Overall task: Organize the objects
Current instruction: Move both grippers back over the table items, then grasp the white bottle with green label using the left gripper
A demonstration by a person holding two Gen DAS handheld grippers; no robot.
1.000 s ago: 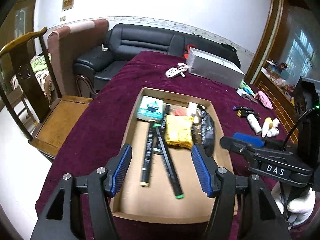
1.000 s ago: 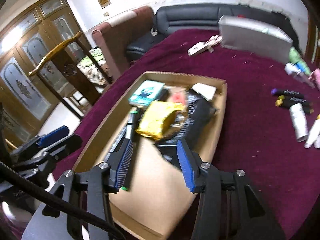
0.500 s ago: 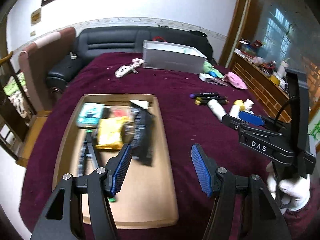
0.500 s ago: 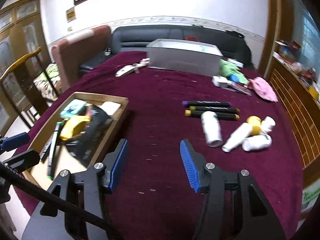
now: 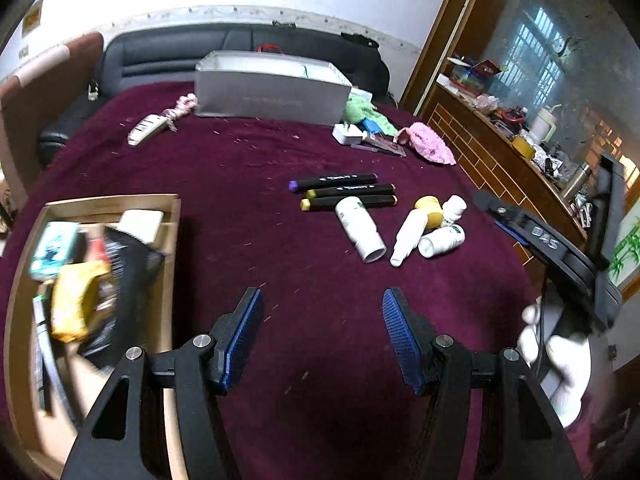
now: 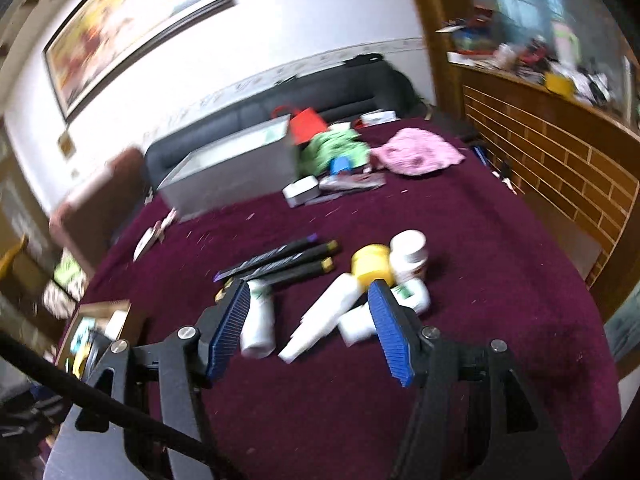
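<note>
While the shallow brown cardboard tray (image 5: 104, 204) slides off toward nine o'clock, the right gripper (image 6: 308, 320), jaws just widened and empty, now faces the white plastic bottles (image 6: 324, 316) at twelve o'clock, likely next; the left gripper (image 5: 322, 336) gapes empty.

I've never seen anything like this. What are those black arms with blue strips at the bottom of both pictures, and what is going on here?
There is no robot: a person holds a hand tool with a two-finger claw in each hand, and a wide-angle camera on each looks along its fingers. One picture is from the left claw, the other from the right claw. The white-gloved hand holds the right tool. On the dark red cloth lie three black markers and a cluster of white bottles. A wooden tray at the left holds items already sorted. Both claws are open and empty; the right one has just been opening, with bottles ahead of it.
</note>
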